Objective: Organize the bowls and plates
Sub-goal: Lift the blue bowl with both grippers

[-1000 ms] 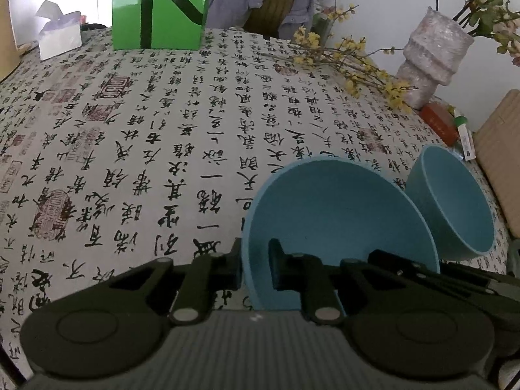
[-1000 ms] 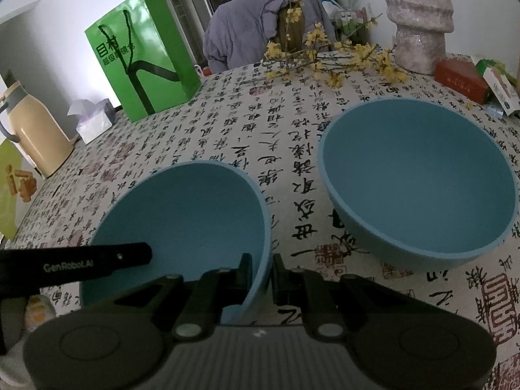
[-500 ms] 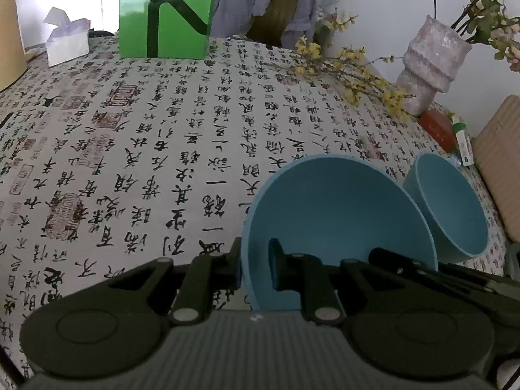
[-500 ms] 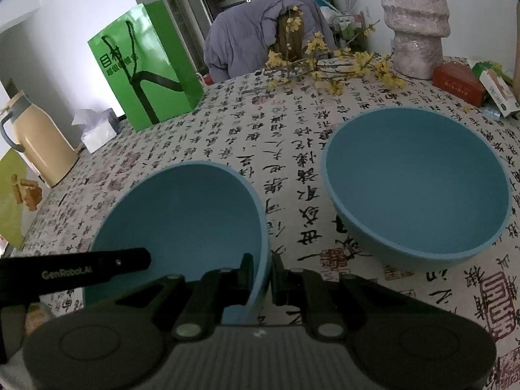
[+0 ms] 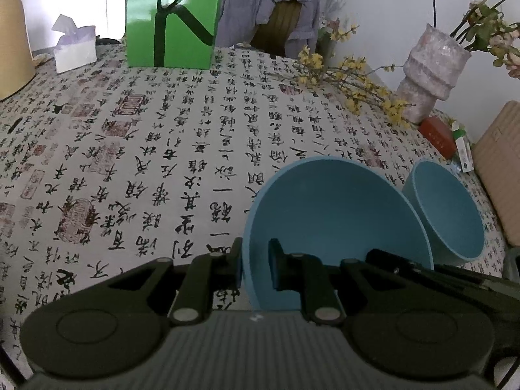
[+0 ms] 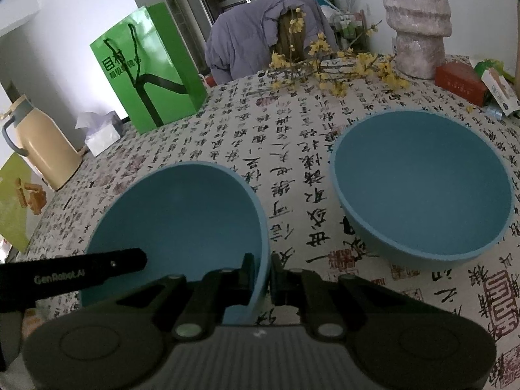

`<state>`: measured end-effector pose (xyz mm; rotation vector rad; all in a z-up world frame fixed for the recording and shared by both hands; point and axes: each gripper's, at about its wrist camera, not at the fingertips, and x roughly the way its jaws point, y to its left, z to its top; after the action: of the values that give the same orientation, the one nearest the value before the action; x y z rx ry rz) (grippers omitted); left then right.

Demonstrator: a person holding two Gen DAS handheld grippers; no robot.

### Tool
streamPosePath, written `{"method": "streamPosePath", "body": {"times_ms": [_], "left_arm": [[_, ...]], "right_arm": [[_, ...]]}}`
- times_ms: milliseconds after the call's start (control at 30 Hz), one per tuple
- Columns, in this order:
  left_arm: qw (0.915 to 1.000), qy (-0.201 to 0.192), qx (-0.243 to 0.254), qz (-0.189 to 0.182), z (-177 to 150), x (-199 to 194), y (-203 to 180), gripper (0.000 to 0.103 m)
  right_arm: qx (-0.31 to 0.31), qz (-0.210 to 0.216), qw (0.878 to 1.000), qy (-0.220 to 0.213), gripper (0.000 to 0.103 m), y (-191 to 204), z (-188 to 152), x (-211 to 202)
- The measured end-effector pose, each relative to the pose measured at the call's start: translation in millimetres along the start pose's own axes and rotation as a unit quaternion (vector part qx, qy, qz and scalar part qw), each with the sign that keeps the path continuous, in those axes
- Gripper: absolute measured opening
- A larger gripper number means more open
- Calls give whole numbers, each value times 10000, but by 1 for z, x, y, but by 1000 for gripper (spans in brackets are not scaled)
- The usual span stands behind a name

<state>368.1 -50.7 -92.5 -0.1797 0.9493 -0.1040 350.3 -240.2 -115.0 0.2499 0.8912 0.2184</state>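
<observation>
Bowls: two blue ones on the surface [image 5: 195, 136], which has a calligraphy-print cloth over it.

Left tongs [image 5: 255, 261] are clamped on the rim of the near bowl [image 5: 338, 214], one finger outside the wall, one inside. Right tongs [image 6: 260, 274] are clamped on the same near bowl [image 6: 182, 214], gripping the opposite side of its rim, again one finger in and one out. So both pairs of tongs hold one bowl between them. In the left view the bowl looks tilted, mouth facing the camera; whether its base touches the cloth I cannot tell.

Second bowl [image 6: 422, 188] sits upright on the cloth to the right of the held one, a strip of cloth showing between them in the right view. In the left view the second bowl [image 5: 445, 214] is partly hidden behind the held bowl's rim.

Far side of the surface: green paper bag [image 6: 146, 71], tissue box [image 6: 100, 135] beside it, beige thermos jug [image 6: 42, 149] at the left edge. Textured vase [image 5: 429, 71] at far right with yellow flower branches [image 5: 357, 87] lying on the cloth, red box [image 6: 461, 83] next to the vase. Chair with a grey garment draped on it [image 6: 260, 35] stands behind the surface.
</observation>
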Motion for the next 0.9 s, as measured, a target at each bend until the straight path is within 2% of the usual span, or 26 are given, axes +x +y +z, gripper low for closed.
{"method": "streamPosePath", "body": {"times_ms": [900], "left_arm": [[9994,-345,-26,45,-4,-36,12,16]], "right_arm": [[-135,189,9997,-126,9,23,-1,-19]]}}
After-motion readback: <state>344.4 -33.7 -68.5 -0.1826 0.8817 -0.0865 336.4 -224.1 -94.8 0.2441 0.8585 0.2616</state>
